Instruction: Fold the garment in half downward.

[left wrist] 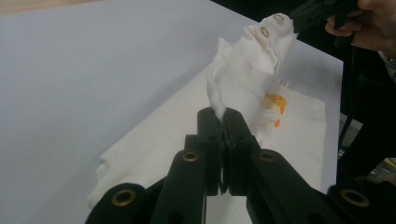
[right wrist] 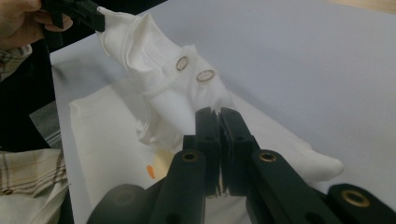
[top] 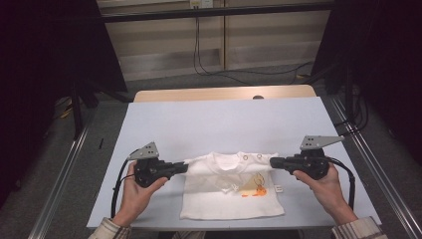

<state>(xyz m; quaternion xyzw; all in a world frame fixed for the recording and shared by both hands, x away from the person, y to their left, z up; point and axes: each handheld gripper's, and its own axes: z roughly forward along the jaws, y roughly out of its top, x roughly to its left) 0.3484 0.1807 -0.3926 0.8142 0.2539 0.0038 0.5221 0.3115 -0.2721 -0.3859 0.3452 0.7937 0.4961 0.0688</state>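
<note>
At the lower centre of the high view, the left gripper (top: 185,167) and right gripper (top: 272,162) each clamp a shoulder of the small white shirt (top: 231,199) on the table (top: 219,122), apparently mid-fold; next likely calls for carrying both shoulders evenly toward the hem.

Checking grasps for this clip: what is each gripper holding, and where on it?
Both hold the white baby shirt: left gripper pinches one shoulder, right gripper the other, beside the snaps.

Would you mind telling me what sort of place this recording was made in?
Probably a lab recording booth, not a home: a bare table with a pale blue cover, dark curtains at both sides, metal framing overhead and loose cables on the floor behind.
</note>
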